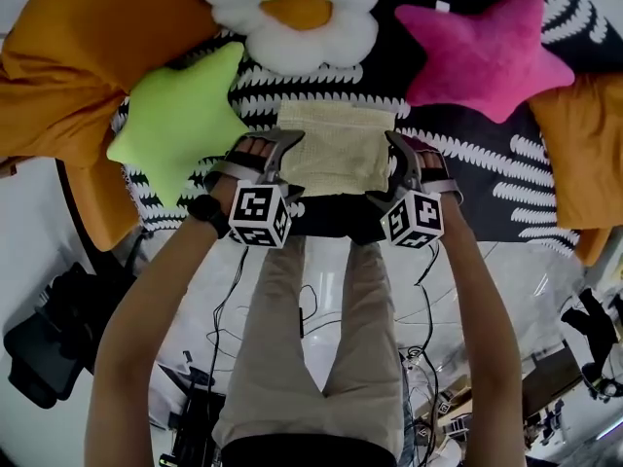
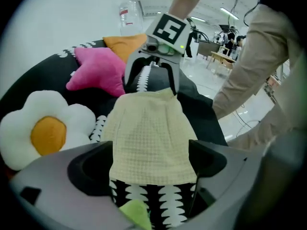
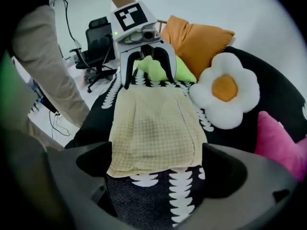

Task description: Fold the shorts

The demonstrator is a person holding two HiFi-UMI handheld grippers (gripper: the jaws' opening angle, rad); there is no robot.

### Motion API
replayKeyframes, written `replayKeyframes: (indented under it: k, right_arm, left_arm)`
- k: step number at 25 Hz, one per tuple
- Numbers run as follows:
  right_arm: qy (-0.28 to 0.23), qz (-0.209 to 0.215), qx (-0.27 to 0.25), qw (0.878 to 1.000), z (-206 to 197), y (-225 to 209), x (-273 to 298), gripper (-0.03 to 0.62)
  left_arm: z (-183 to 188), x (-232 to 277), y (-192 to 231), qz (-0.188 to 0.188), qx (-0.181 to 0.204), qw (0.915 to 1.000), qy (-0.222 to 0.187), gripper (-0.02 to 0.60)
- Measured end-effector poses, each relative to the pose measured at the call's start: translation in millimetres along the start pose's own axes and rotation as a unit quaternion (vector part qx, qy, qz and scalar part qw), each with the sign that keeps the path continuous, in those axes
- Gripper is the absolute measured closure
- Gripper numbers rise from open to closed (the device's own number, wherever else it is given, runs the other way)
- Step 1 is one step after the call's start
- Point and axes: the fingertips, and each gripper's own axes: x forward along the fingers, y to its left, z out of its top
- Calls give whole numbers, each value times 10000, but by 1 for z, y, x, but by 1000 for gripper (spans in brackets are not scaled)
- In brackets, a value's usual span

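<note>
Pale yellow waffle-weave shorts [image 1: 336, 149] lie folded into a flat rectangle on the black-and-white patterned cover [image 1: 467, 178]. My left gripper [image 1: 275, 156] stands at the shorts' left edge and my right gripper [image 1: 407, 161] at their right edge. In the left gripper view the shorts [image 2: 148, 133] reach in between the wide-apart jaws of the left gripper [image 2: 149, 164], and the pads do not press on them. The right gripper view shows the same: the shorts' near edge [image 3: 153, 128] lies between the spread jaws of the right gripper [image 3: 156, 166], untouched by either pad.
Around the shorts lie a green star cushion [image 1: 180, 120], a white fried-egg cushion [image 1: 292, 13], a pink star cushion [image 1: 487, 52] and orange pillows [image 1: 88, 56] at both sides. The person's legs [image 1: 311, 358] stand at the cover's near edge. A black office chair [image 3: 98, 47] stands on the floor.
</note>
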Motion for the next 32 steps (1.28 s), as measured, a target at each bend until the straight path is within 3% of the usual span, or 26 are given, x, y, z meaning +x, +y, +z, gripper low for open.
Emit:
replayKeyframes:
  k: [3,7,10,12,14,15,18,19,20,21,23,25,27,32]
  right_arm:
    - [350,120,-373,9986,-23,14,19,-4]
    - [447,73,-372,9983,-24,19,24,-4]
    - [273,-312,376,9984,-13,13,0,-4]
    - [43,-695,1307,9890,-6,15,-24,-4]
    - [-219,-1174,2556,9594,-1,14,-47,-4]
    - [-356,-1458,3294,9322,0,13,-55,-3]
    - [-491,-2182,5264,8203,-8,19,-62,0]
    - [-400,-2328,5586,7951,-15,22,-60,0]
    - [-284,-2439,5747,7806,-25,24,-56,0]
    - [-168,-2515,5797,7748,-35,25,-49,0]
    - [55,-2572,5725,7785,-55,27,-27,0]
    - [216,-2580,5632,7847,-66,33,-2,0]
    - [213,-2658,5649,7809,-71,43,7,0]
    - [364,-2961,5609,7722,-77,45,-14,1]
  left_arm:
    - [-19,27,-21,-58,406,9985,349,109]
    - [-26,38,-21,-53,378,9984,427,109]
    - [-21,19,-11,-26,531,9979,359,108]
    - [-11,1,-2,54,672,9976,156,109]
    - [8,-17,23,294,607,9975,-225,109]
    - [17,-23,40,441,441,9973,-390,109]
    - [38,-23,85,612,-120,9972,-405,109]
    - [46,-13,95,611,-206,9973,-346,109]
    - [54,1,103,607,-219,9976,-269,109]
    - [60,18,109,592,-155,9980,-153,109]
    - [62,55,116,472,139,9986,182,109]
    - [61,83,118,187,524,9971,521,109]
    - [63,97,111,-162,971,9922,762,109]
    - [92,99,107,-511,1764,9798,797,109]
